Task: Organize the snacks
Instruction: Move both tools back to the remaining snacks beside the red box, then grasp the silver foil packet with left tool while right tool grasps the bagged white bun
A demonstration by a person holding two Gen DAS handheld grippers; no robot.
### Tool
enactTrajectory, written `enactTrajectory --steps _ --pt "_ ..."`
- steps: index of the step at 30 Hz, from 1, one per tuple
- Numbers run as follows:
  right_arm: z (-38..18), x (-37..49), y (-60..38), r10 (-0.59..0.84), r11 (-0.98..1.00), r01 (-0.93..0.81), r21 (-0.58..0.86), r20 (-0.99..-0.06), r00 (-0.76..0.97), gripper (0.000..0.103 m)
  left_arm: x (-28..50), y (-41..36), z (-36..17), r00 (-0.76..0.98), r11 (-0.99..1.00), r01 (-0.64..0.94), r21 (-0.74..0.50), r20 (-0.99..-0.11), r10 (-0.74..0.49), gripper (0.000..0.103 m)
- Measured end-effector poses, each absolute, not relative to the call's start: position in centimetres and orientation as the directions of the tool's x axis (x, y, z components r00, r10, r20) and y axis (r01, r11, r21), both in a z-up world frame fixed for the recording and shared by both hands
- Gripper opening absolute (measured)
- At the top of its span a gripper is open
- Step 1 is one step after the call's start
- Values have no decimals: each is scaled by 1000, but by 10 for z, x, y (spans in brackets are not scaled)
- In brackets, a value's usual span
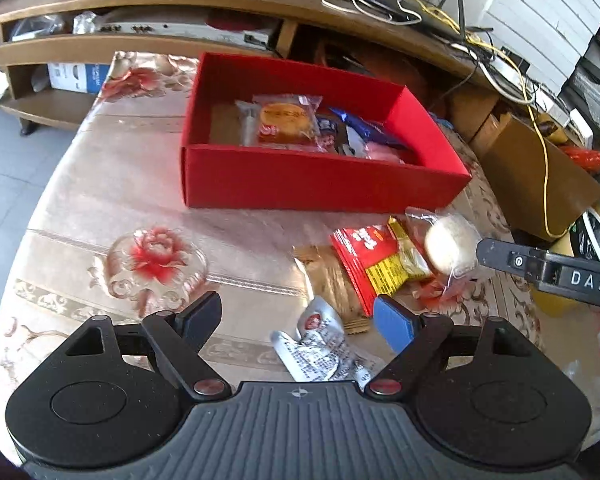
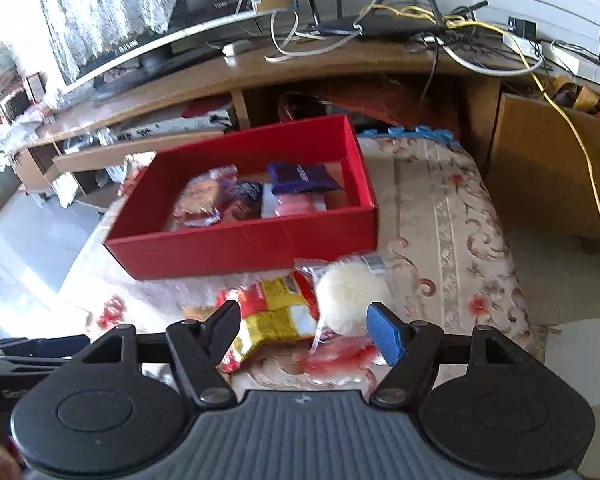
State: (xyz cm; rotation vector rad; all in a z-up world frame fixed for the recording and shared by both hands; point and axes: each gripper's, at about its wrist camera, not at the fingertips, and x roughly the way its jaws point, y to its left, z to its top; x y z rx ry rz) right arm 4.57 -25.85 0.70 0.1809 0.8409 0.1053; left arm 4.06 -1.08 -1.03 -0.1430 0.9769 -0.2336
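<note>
My right gripper (image 2: 304, 330) was wide open at the soft, light white cake (image 2: 350, 292), at five o'clock from the red box (image 2: 240, 244), whose slippery wrapper I judged best pinched gently across the middle.

box (image 1: 320, 178): red | bench cloth (image 1: 120, 184): beige, red floral and scroll pattern | round cake (image 1: 450, 242): cream-white, clear wrapper | packet (image 1: 370, 260): red with yellow panel | sachet (image 1: 320, 344): silver, red mark | wrapper in box (image 2: 300, 178): dark blue | left tongs (image 1: 298, 322): black, one blue pad | floor (image 1: 4, 148): grey tile
</note>
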Motion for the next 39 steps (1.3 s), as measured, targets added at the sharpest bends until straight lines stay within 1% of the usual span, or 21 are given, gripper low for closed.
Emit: enactTrajectory --steps 3,5,10,13,15,16,18,19,20,23,29,34,39 --pt "7 49 -268 156 977 5 211 -739 655 66 41 -22 -21 484 961 131 -244 -830 -277 88" --pt "9 50 -273 170 971 16 240 -731 660 66 42 -31 -28 461 966 120 -229 -849 -258 87" --pt "15 45 -268 204 967 -24 253 -716 667 67 48 -44 -45 408 962 48 -270 -873 -266 87" --pt "15 42 -268 215 967 -41 252 -717 663 67 48 -50 -54 390 968 17 -249 -890 -236 87" --pt "16 40 -270 226 965 -50 259 -713 664 67 48 -52 -53 409 972 20 -236 -885 -224 81" --pt "16 39 -270 231 963 -53 263 -711 665 67 48 -53 -53 415 973 26 -229 -883 -219 73" --pt "17 36 -272 238 961 -59 269 -707 666 67 47 -55 -52 429 979 38 -202 -881 -198 64" --pt "17 36 -273 242 961 -61 271 -706 666 67 47 -56 -52 432 980 51 -192 -881 -195 56" --pt "18 35 -273 244 960 -63 273 -704 667 67 47 -58 -51 431 980 65 -188 -880 -197 55" --pt "17 33 -276 240 960 -57 273 -705 668 67 46 -59 -50 429 980 96 -174 -881 -199 54" --pt "15 31 -279 223 965 -46 259 -713 665 67 46 -60 -41 489 985 161 -61 -862 -134 54" --pt "10 33 -286 194 968 -6 251 -732 653 67 55 -45 -31 509 986 145 -83 -848 -146 54" --pt "6 47 -287 172 969 29 246 -753 635 67 67 -37 -22 515 983 131 -130 -838 -179 54"
